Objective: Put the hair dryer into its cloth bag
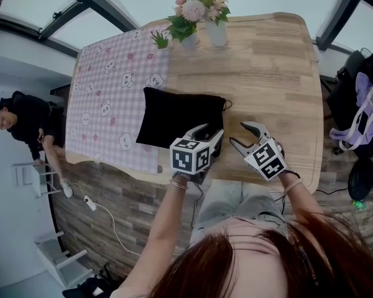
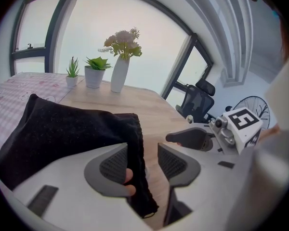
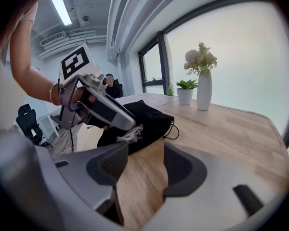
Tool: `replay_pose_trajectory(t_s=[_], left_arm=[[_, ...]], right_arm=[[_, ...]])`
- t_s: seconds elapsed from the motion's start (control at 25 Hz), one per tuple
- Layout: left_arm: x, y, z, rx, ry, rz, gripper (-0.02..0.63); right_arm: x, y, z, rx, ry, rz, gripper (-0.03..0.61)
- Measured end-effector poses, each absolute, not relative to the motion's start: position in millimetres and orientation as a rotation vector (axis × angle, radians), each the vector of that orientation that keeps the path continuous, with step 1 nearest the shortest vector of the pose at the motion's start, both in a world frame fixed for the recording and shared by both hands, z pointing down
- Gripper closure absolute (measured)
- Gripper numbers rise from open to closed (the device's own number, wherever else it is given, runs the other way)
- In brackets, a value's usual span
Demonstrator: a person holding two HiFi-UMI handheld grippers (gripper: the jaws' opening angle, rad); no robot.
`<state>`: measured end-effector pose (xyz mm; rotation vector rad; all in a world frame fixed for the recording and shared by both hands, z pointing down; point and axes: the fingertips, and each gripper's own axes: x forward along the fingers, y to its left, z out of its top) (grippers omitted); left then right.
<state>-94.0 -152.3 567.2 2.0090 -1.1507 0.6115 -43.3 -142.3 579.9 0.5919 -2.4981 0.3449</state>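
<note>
The black cloth bag (image 1: 177, 118) lies by the near edge of the bench (image 1: 267, 73), its left part on a pink bunny-print cloth (image 1: 109, 92). The left tool (image 2: 143, 149) stands wide, with the bag's hem between its jaws against one pad. The right tool (image 3: 145, 152) is wide over bare wood. A flower vase (image 1: 216, 33) and a potted plant (image 1: 188, 37) stand at the far edge.
</note>
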Motion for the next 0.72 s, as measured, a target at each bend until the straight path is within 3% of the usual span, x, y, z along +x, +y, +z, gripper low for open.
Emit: replay_pose_trajectory(t_s=[0.72], left_arm=[[-96, -124, 532, 2.042, -1.418, 0.559, 0.44]], right_arm=[[-23, -130, 554, 0.624, -2.575, 0.294, 0.416]])
